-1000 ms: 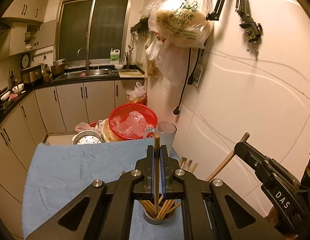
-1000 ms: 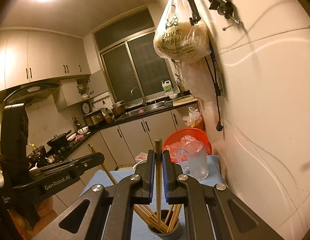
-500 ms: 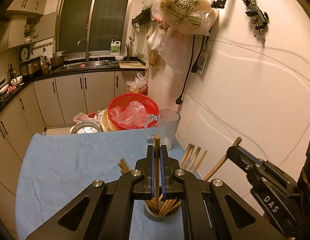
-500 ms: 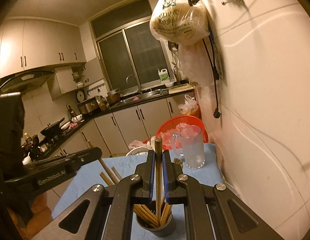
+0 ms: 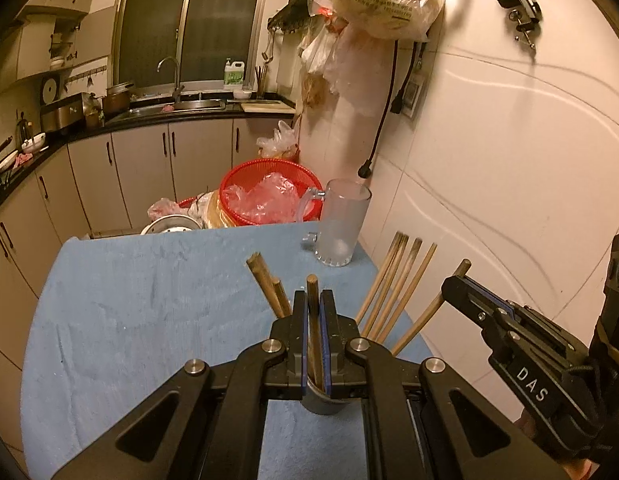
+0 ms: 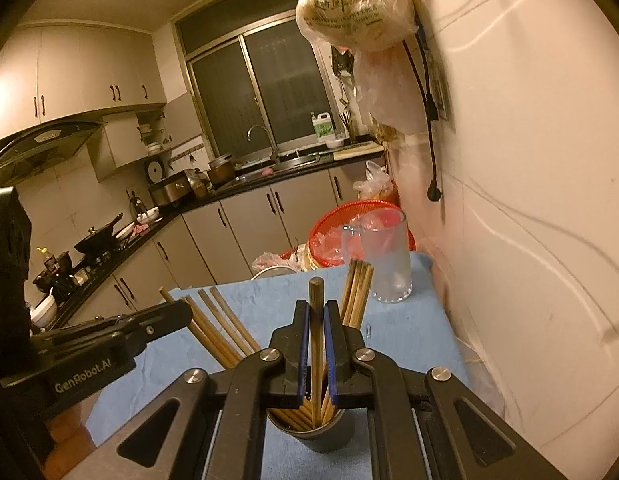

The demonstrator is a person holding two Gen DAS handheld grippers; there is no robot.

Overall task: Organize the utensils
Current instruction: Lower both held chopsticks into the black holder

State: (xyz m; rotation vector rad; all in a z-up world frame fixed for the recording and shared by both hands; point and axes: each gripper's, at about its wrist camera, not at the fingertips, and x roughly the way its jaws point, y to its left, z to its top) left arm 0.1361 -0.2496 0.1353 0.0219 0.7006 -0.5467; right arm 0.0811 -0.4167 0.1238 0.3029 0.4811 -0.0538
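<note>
A dark round holder (image 6: 315,436) full of several wooden chopsticks stands on the blue cloth (image 5: 149,300); it also shows in the left wrist view (image 5: 323,402). My left gripper (image 5: 314,312) is shut on one chopstick (image 5: 312,292) that stands upright with its lower end in the holder. My right gripper (image 6: 316,320) is shut on another chopstick (image 6: 316,292), also upright over the holder. Each gripper shows in the other's view, the right one (image 5: 521,360) and the left one (image 6: 109,344), both close beside the holder.
A frosted glass mug (image 5: 341,226) stands at the cloth's far right corner by the white wall. Behind the table are a red basket (image 5: 269,196) with plastic bags and a metal pot. Bags hang on the wall above. Kitchen cabinets and a sink lie beyond.
Both grippers have sunk lower toward the holder with their chopsticks. The other chopsticks in the holder now rise higher in both views.
</note>
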